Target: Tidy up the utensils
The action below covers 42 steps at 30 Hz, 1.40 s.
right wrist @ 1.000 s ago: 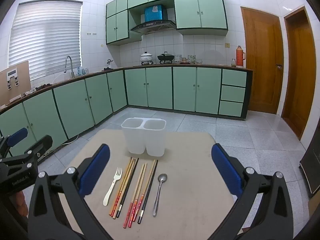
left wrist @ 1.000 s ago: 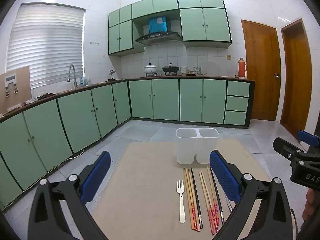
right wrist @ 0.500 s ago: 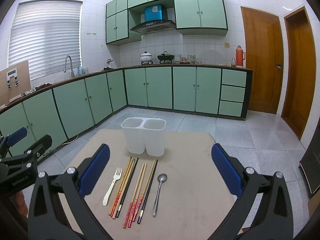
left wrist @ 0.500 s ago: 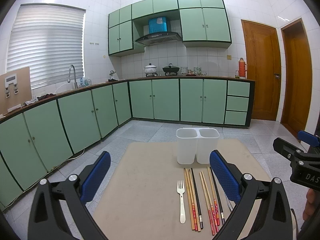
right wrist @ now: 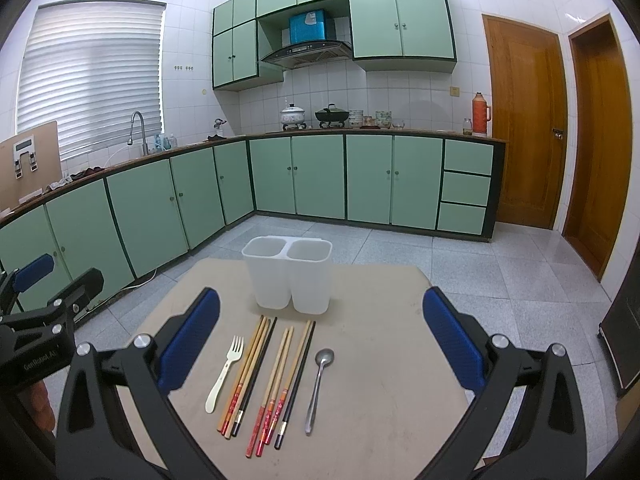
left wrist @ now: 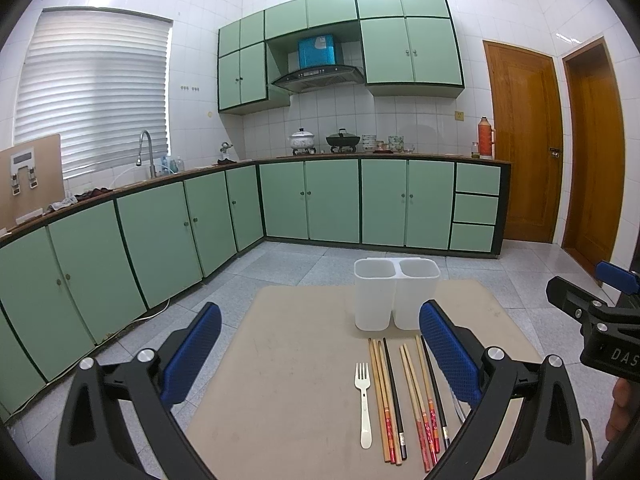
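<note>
A white two-compartment holder [right wrist: 289, 276] stands upright at the far side of a beige table [right wrist: 380, 360]; it also shows in the left wrist view [left wrist: 396, 294]. In front of it lie a cream plastic fork [right wrist: 226, 372], several chopsticks [right wrist: 266, 380] and a metal spoon [right wrist: 319, 388]. The fork [left wrist: 363, 402] and chopsticks [left wrist: 404, 396] show in the left wrist view too. My right gripper [right wrist: 320, 348] is open and empty above the utensils. My left gripper [left wrist: 320, 354] is open and empty, left of the fork.
Green kitchen cabinets [right wrist: 300, 176] run along the far wall and left side across a grey tiled floor. Two wooden doors [right wrist: 524, 124] are at the right. The other gripper shows at each view's edge [left wrist: 596, 320] [right wrist: 44, 312].
</note>
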### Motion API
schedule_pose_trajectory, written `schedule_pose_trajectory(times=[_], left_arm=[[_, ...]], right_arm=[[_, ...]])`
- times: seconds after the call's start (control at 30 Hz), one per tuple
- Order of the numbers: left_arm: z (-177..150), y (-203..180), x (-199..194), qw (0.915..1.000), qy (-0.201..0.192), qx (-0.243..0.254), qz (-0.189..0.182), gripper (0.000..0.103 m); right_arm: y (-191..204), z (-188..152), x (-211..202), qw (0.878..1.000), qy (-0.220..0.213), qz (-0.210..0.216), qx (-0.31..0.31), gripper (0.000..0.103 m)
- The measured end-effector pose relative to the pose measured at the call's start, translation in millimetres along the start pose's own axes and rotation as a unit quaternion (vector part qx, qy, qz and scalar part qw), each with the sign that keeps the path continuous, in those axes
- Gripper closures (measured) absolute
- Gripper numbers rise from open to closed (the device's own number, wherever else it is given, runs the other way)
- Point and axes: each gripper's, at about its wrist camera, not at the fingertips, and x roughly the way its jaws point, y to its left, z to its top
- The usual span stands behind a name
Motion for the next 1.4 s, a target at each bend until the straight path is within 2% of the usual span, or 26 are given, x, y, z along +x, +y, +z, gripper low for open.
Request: schedule_pose_trajectory(times=[1.4], left_arm=[[-0.8,3.9,-0.7,1.0000,0.001,0.001,0.001,0.006]], right_arm=[[-1.9,-1.4,2.9,1.000,0.004,-0.001,0.001,0.005]])
